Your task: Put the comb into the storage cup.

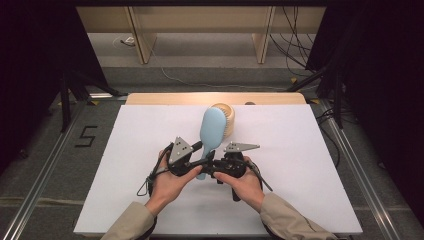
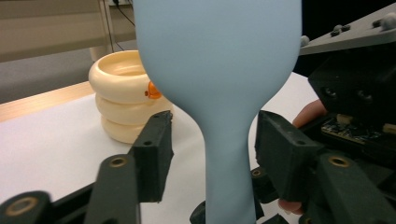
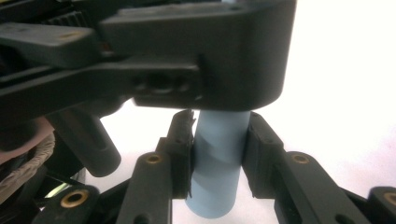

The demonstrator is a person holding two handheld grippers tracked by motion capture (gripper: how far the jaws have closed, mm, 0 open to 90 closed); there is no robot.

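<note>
Sleeved forearms come in over the near edge of the desk (image 1: 125, 150), each hand working a hand-held gripper above the white sheet, near its middle. Between them is a pale blue brush (image 1: 212, 131), held off the surface with its handle toward the person and its broad head pointing to the far edge. At the handle's end, the right hand-held gripper (image 3: 217, 156) is clamped on it, both pads pressed against the blue shaft. Further up, the left hand-held gripper (image 2: 212, 140) straddles the narrow neck with its jaws apart; a gap shows on each side of the neck, so it grips nothing. Just beyond the brush head, close to the far edge, stands a cream ringed holder (image 2: 126, 100) with a small orange mark on its side. Judging from this, the brush now hangs on one grip at the very end of a long handle, with the heavy head far out. That leverage could let the smooth handle pivot or slip between the right pads, and the head would droop toward the desk. If the head swings forward, it may knock the holder, which sits close by. A quick pull-away by the left jaws could also nudge the neck and start that slip.
</note>
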